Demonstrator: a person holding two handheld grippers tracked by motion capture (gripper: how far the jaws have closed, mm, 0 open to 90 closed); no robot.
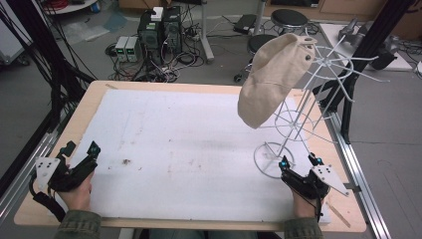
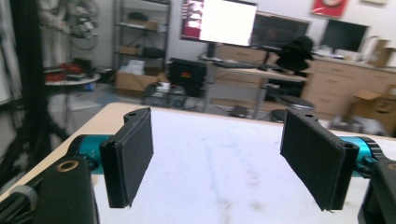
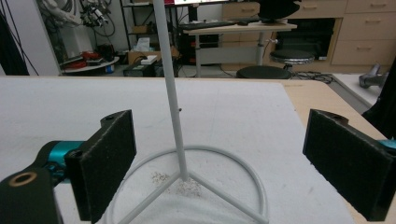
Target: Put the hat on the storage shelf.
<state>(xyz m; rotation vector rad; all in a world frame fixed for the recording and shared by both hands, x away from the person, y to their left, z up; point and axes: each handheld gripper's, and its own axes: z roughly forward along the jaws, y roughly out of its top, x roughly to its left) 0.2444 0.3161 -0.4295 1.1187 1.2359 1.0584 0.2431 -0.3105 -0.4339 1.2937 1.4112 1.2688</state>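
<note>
The right hand-held gripper [image 1: 298, 167], jaws spread and empty, sits just short of the white wire hat stand [image 1: 293, 119], whose thin pole [image 3: 170, 88] rises dead ahead between them, the beige hat [image 1: 271, 79] hanging above, while the spread left hand-held gripper [image 1: 79, 154] rests far across the counter [image 1: 189, 139].

It was a lab: computer towers [image 1: 159, 30] and tangled cables [image 1: 174, 62] on the floor, monitors [image 2: 219, 21], storage shelves [image 2: 140, 32].

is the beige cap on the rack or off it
On it. The beige cap hangs from an upper arm of the white wire rack, clear of the table, with neither tool touching it.
</note>
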